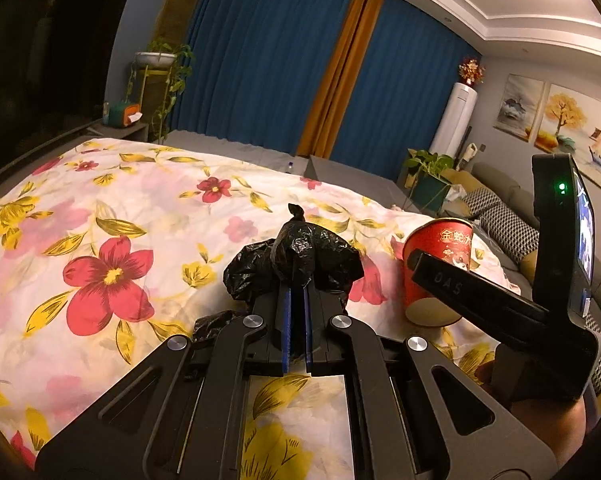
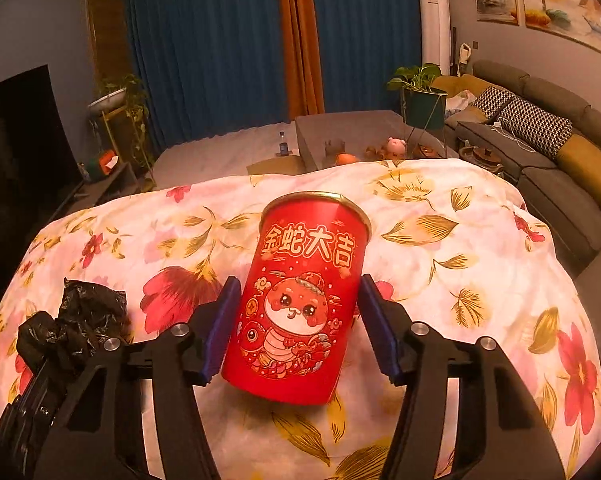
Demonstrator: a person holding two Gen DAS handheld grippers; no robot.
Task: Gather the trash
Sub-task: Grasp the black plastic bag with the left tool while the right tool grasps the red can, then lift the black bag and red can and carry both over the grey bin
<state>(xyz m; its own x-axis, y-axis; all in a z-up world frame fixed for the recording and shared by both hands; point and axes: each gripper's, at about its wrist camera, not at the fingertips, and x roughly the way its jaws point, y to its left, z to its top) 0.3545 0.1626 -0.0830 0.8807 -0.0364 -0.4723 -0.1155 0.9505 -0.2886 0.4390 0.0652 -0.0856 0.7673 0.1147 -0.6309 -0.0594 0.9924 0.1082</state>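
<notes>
While black trash bag (image 1: pixel 296 260) was pinched by fully closed left gripper (image 1: pixel 297 292) over floral cloth (image 1: pixel 100 208), red paper canister (image 2: pixel 300 300), near centre, was straddled by half-open right gripper (image 2: pixel 296 320), pads apparently not pressing. Judged light, crushable; mid-wall grip advised.

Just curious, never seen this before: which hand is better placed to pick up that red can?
The right gripper: the red can already sits between its open jaws. The left gripper is shut on the black bag.
</notes>
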